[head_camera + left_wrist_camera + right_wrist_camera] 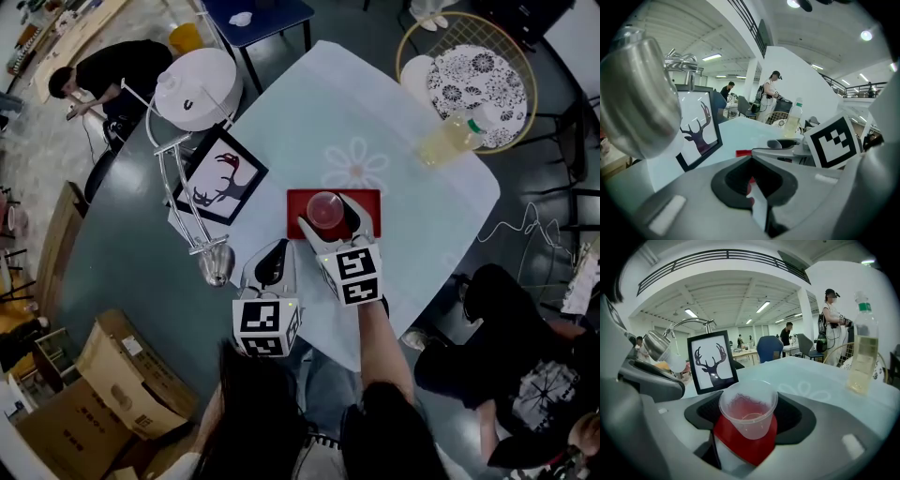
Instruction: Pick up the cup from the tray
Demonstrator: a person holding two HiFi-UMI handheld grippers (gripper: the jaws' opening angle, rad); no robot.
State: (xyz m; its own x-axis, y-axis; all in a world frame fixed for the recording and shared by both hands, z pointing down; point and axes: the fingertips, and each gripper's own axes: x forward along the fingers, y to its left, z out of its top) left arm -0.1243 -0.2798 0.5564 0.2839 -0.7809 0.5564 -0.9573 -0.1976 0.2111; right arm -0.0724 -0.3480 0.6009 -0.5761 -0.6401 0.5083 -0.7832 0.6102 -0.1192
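Beside the near left corner of the red tray the left gripper is closed on nothing, while over that tray the right gripper has its jaws apart round the clear cup standing on it (the cup hides their tips, so contact is unclear).

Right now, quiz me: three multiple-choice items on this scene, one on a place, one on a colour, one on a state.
1. Where is the cup? A on the tray, between the right tongs; B on the floor; C on a chair.
2. Tray colour? A blue; B red; C white.
3. Left tongs? A wide open; B gripping the cup; C shut, empty.

Key: 1 A, the head view shows the cup upright on the tray with a tong on each side. 2 B, red shows around the cup. 3 C, their tips meet with nothing held.
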